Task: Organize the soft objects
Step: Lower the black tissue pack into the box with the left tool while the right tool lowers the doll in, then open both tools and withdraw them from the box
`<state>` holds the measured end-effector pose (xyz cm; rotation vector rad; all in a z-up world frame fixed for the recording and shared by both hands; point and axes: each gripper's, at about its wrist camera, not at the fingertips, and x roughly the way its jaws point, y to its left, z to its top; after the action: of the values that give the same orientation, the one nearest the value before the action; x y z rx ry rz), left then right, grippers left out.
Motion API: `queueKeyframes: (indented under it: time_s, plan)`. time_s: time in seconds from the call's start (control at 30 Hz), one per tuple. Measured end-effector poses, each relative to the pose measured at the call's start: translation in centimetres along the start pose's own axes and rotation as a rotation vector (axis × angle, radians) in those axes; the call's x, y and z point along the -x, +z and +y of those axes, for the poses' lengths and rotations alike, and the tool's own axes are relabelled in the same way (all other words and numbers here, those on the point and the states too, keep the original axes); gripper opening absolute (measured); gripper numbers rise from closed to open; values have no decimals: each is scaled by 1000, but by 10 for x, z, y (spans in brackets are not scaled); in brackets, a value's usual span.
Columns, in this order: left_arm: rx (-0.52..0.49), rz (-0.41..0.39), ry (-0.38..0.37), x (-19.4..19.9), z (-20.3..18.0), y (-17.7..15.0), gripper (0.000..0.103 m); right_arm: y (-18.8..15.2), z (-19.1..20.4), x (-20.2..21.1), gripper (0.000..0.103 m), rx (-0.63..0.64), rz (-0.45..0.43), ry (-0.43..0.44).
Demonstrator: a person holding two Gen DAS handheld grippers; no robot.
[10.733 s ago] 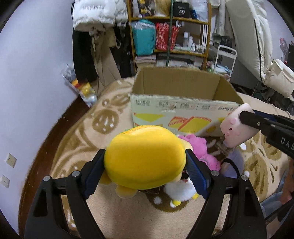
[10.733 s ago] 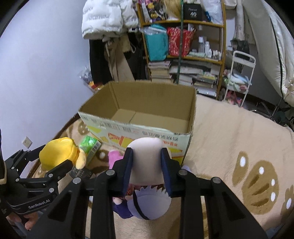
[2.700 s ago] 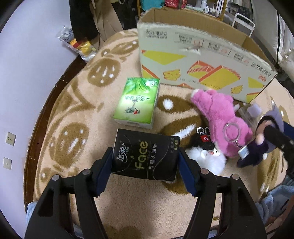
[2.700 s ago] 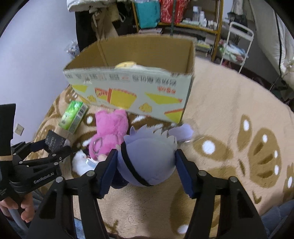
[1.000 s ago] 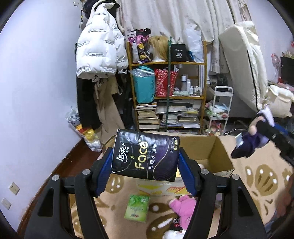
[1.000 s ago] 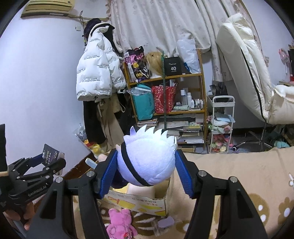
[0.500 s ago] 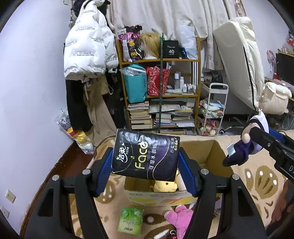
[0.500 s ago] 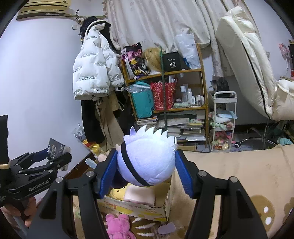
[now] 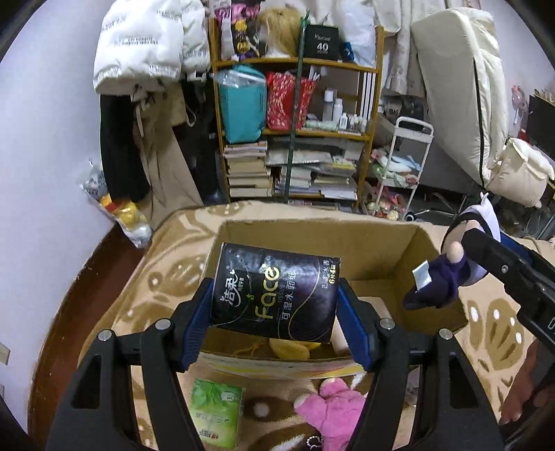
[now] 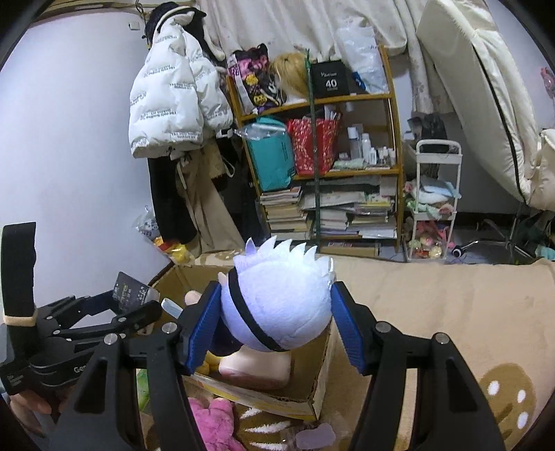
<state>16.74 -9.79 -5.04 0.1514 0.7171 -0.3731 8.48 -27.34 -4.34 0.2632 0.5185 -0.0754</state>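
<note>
Box (image 9: pixel 409 243) holds yellow plush (image 9: pixel 289 348) (pink block (image 10: pixel 256 369) beside).

Even, fairly bright indoor light from overhead; shadows soft and weak; heavy fisheye bending with black vignette corners in both views; mild glare on the glossy black tissue pack (image 9: pixel 275 295); focus sharp centrally, softer toward edges.

— What's at the far end of the room?
— A pale lilac wall (image 10: pixel 79 145) and cream curtains (image 10: pixel 295 24); before them a wooden shelf unit (image 9: pixel 295 132) crammed with books, bags and bottles. A white puffer jacket (image 10: pixel 173 100) hangs left of it.
— And right?
— A white trolley (image 9: pixel 404 166), then an upended mattress (image 9: pixel 461 86). A tan patterned rug (image 10: pixel 451 305) covers the dark wood floor (image 9: pixel 86 277).
</note>
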Motion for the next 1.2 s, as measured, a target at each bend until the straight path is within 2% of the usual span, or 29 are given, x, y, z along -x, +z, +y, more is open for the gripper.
queueKeyframes:
  time_s: [0.3,0.4,0.57,0.7,1.2]
  plan:
    - [0,42,23,-19,4,-6,68,-9,-4,-25,70,-4,54,10]
    - [7,34,56,-17,6,-8,77,-10,-2,-25,70,11,63,6]
    - [32,34,53,-13,12,-10,79,-11,2,-23,72,19,76,10]
    - [31,23,69,-7,12,-9,85,-13,5,-21,82,38,77,9]
    - [2,46,87,-3,7,-13,86,-12,0,-21,92,11,87,5]
